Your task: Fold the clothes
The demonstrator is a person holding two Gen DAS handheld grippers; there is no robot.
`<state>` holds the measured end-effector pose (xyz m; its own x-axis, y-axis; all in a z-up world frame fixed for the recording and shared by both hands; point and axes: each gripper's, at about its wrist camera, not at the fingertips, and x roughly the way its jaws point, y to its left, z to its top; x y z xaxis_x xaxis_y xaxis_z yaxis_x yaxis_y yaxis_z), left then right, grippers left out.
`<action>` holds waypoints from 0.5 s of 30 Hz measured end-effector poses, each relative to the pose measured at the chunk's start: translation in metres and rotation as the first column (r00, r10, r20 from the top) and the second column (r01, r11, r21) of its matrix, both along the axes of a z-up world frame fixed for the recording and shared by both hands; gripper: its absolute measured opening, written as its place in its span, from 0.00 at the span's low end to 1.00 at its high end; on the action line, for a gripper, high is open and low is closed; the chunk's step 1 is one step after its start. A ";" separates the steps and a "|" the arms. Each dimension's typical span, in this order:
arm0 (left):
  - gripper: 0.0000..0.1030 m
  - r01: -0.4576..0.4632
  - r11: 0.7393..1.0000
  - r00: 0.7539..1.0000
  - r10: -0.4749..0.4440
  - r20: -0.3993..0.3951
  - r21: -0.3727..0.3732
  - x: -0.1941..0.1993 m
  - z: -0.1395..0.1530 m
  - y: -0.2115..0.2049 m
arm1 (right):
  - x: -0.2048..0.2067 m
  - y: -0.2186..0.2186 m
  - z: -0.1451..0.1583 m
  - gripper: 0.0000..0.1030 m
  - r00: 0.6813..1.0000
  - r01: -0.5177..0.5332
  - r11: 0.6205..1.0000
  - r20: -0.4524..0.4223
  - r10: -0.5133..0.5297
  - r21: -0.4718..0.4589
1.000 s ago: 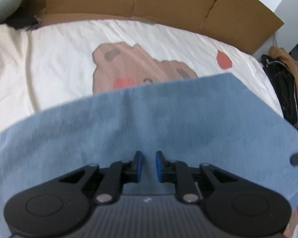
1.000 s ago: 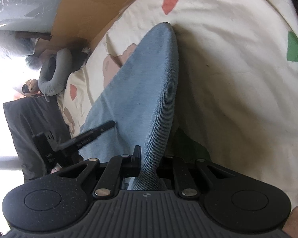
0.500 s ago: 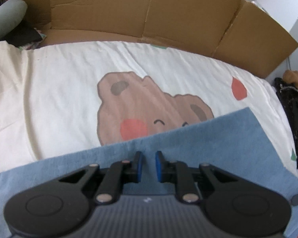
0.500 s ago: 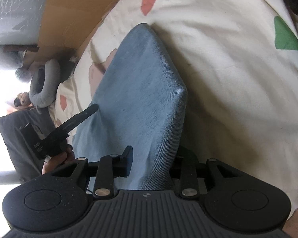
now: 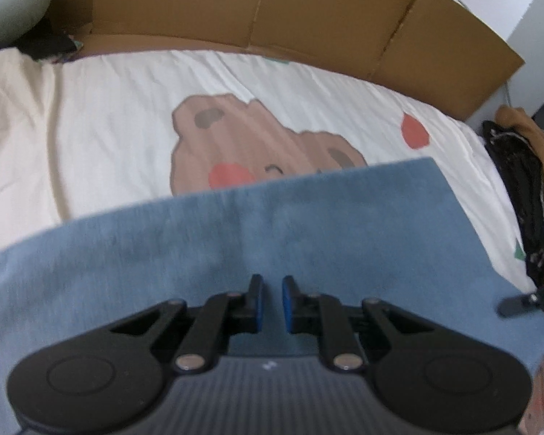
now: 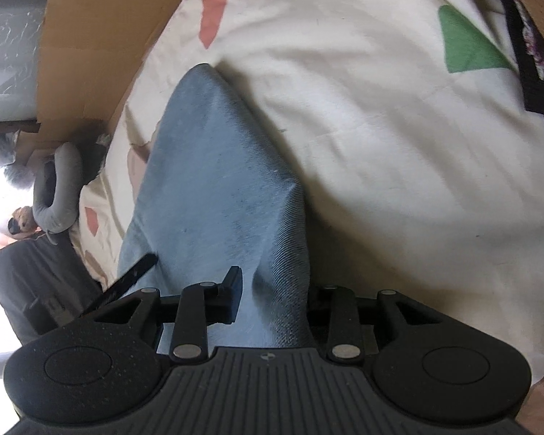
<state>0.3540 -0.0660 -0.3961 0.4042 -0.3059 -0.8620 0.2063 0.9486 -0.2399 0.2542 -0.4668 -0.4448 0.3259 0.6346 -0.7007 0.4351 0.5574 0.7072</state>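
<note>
Denim-like blue cloth point(image 5: 272, 239) lies spread over a cream bedsheet point(image 5: 108, 108) printed with a bear face, its far edge running straight across below the bear's mouth. A cardboard wall point(image 5: 308, 18) stands along the far side of the bed; a dark garment point(image 5: 526, 188) lies at the right edge.

Left gripper point(image 5: 270, 299): fingers close together with a narrow gap, the cloth showing through that gap. Whether they pinch a layer or merely hover over it cannot be told from the left wrist view.

Right gripper point(image 6: 268, 290): fingers spread wide, a raised fold of the blue cloth point(image 6: 217, 188) standing between them, draped up into a peak. The right-hand finger is hidden behind the fold, so no firm clamp shows.

Handling, as a judgement: the fabric looks soft but with some body, a twill weave that holds a crease and tents rather than collapsing. Light, not slippery, not fragile. Best taken at corners or along a hem, both layers pinched together, so the fold stays square.
</note>
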 end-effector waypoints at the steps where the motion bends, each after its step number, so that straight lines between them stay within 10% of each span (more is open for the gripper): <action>1: 0.13 -0.001 1.000 1.000 0.001 -0.006 -0.006 -0.005 0.000 0.000 | 0.000 -0.002 -0.001 0.32 1.000 0.004 1.000 -0.003 -0.004 -0.005; 15: 0.12 -0.079 0.990 0.990 0.063 -0.129 -0.118 -0.078 -0.007 0.011 | 0.007 -0.002 0.013 0.08 0.993 -0.071 0.997 0.087 0.073 -0.034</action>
<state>0.2764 -0.0547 -0.4034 0.3208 -0.3864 -0.8647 0.1007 0.9217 -0.3746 0.2613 -0.4692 -0.4316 0.3419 0.6375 -0.6904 0.3295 0.6068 0.7234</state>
